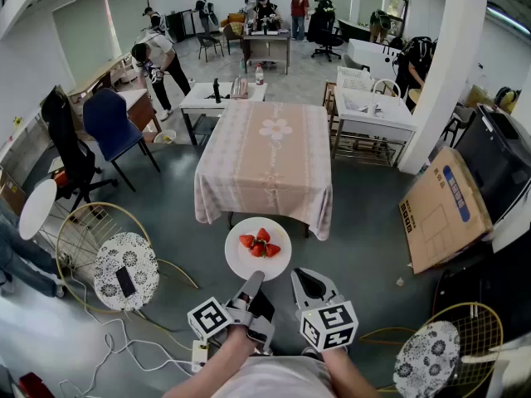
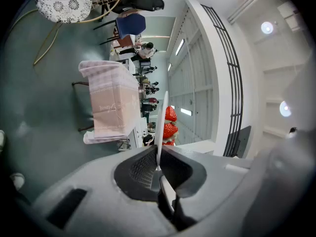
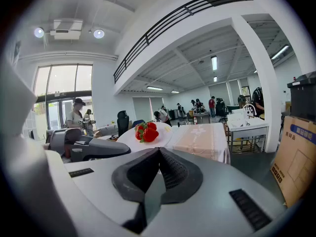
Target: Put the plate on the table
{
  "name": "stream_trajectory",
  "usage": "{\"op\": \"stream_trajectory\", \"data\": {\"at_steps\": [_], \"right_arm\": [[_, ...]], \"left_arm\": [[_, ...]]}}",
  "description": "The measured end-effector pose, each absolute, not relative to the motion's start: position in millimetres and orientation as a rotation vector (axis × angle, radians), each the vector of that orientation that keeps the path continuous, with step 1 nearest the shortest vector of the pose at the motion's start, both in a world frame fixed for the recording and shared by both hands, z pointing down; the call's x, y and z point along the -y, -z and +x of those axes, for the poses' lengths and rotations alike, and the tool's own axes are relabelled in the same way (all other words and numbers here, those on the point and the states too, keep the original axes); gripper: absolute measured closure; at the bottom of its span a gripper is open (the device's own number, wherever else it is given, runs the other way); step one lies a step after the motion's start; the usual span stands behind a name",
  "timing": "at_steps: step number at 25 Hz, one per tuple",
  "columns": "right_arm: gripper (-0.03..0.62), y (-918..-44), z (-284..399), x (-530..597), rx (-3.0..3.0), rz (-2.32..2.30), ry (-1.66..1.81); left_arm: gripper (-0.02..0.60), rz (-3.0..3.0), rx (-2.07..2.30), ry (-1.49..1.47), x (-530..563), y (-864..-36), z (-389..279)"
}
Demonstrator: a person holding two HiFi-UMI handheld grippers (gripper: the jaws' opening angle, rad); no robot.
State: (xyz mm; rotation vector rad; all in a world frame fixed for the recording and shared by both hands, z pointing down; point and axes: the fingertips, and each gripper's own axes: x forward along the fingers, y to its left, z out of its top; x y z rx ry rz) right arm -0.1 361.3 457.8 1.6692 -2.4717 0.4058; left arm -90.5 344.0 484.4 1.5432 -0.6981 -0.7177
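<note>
Plate (image 1: pixel 249 264) is carried, rim clamped in left gripper (image 1: pixel 254 280) fingers; right gripper (image 1: pixel 309 282) fingers together, empty. Counter (image 1: pixel 265 164) must be approached.

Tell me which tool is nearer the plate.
Left. The left tool clamps the near rim of the plate; the right tool sits just beside that rim, jaws together, holding nothing.

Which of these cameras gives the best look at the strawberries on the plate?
The head view: it looks down on the strawberries, all grouped on the white plate. The left gripper view sees the plate edge-on, with the strawberries overlapping in profile. The right gripper view shows them small, from the side.
</note>
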Motion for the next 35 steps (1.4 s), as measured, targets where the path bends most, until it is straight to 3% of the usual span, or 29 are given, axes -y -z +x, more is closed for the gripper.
{"op": "stream_trajectory", "data": {"at_steps": [18,35], "right_arm": [[0.589,-472,-31,-356,2.446,1.624,-0.416],[0.589,-482,-5,-283,2.471,1.619,-0.461]], "left_arm": [[0.563,1.504,0.67,0.741,-332,-490,-114],[0.563,1.51,0.702,0.737,-267,-498,-92]]}}
